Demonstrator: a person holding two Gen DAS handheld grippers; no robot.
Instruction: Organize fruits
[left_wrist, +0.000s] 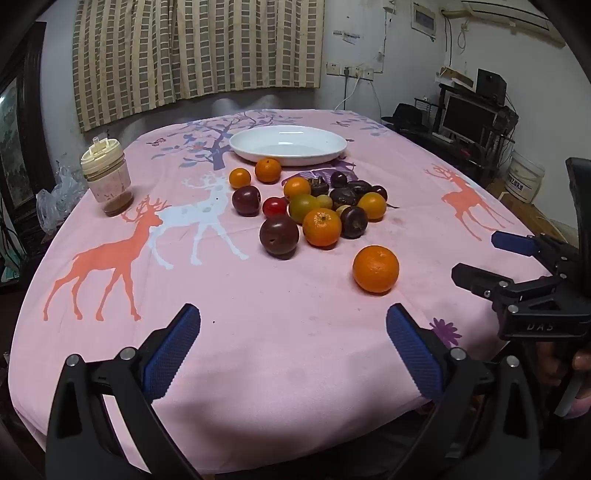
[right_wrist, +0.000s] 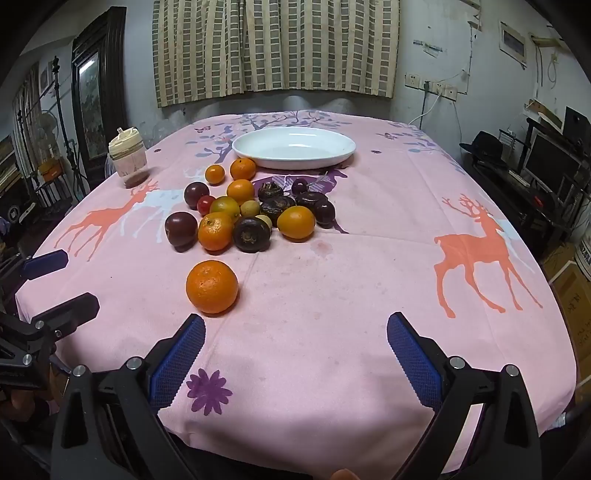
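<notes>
Both cameras sit low at the near edge of the table and look down and across it toward the far edge, where the curtain hangs. Each one peeks out between its own tongs.

The left camera sits nearer the left corner. It sees the right tongs at its right side.

The right camera sits nearer the right corner. It sees the left tongs at its left side.

Both views share the middle of the table: the white plate near the far edge, the pile of fruit and the lone orange, which is close to both cameras.
</notes>
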